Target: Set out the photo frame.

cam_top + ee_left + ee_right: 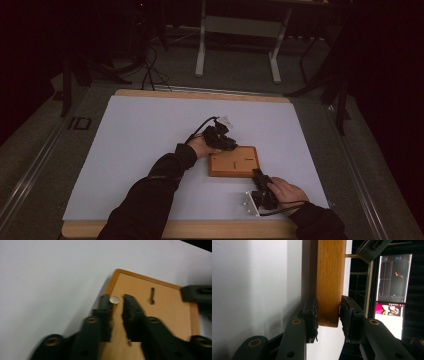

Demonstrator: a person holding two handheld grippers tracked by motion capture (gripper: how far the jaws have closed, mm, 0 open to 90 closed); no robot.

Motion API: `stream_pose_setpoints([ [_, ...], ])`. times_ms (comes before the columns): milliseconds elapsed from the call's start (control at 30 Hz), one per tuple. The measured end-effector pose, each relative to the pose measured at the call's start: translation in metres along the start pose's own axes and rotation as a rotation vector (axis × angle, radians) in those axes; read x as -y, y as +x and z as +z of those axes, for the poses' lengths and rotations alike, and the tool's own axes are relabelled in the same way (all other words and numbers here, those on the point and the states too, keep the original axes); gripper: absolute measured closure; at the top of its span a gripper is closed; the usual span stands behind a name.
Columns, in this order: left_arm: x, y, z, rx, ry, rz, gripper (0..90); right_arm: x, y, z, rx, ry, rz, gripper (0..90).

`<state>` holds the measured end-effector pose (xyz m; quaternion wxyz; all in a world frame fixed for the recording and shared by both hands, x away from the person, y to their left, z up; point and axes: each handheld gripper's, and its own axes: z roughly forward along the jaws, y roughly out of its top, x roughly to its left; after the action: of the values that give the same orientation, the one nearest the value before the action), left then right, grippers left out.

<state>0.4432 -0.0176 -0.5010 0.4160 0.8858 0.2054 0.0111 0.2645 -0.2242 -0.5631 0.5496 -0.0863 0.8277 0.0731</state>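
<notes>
A flat wooden board [235, 162] lies on the white sheet right of centre. A short pale peg [114, 300] stands in it near one corner. My left gripper [229, 146] reaches over the board's far edge. In the left gripper view its jaws [117, 298] straddle the peg: the left pad is against it, a gap shows at the right pad, so it stands open. My right gripper [258, 175] sits at the board's near right corner. In the right gripper view the gripper [328, 301] is shut on the board's edge [329, 277], one pad on each face.
A keyhole slot [151, 294] is cut in the board beside the peg. A small white plate [248, 202] lies by the right hand near the table's front edge. A lit screen [390, 280] stands beyond the table. A white stand [239, 30] is on the floor behind.
</notes>
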Motion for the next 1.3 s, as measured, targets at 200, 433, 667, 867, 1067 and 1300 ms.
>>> stream_pose_setpoints([
  [200,0.002,-0.01,-0.022,-0.039,-0.068,0.013,45.6,0.002,0.0,0.0,-0.002,-0.01,-0.001,67.4],
  [433,0.012,-0.027,-0.051,-0.029,-0.114,0.056,16.4,0.004,-0.017,-0.002,-0.065,-0.03,0.034,67.7],
  [667,0.027,-0.042,-0.073,-0.035,-0.177,0.069,11.1,0.007,-0.037,-0.002,-0.124,-0.054,0.057,68.3],
  [867,0.035,-0.051,-0.087,-0.055,-0.173,0.086,11.1,0.009,-0.05,-0.001,-0.167,-0.064,0.061,68.5],
  [1067,0.05,-0.059,-0.101,-0.068,-0.177,0.082,11.1,0.012,-0.065,0.002,-0.223,-0.076,0.077,68.7],
  [1300,0.06,-0.058,-0.112,-0.072,-0.193,0.06,11.1,0.011,-0.083,0.006,-0.301,-0.068,0.101,68.8],
])
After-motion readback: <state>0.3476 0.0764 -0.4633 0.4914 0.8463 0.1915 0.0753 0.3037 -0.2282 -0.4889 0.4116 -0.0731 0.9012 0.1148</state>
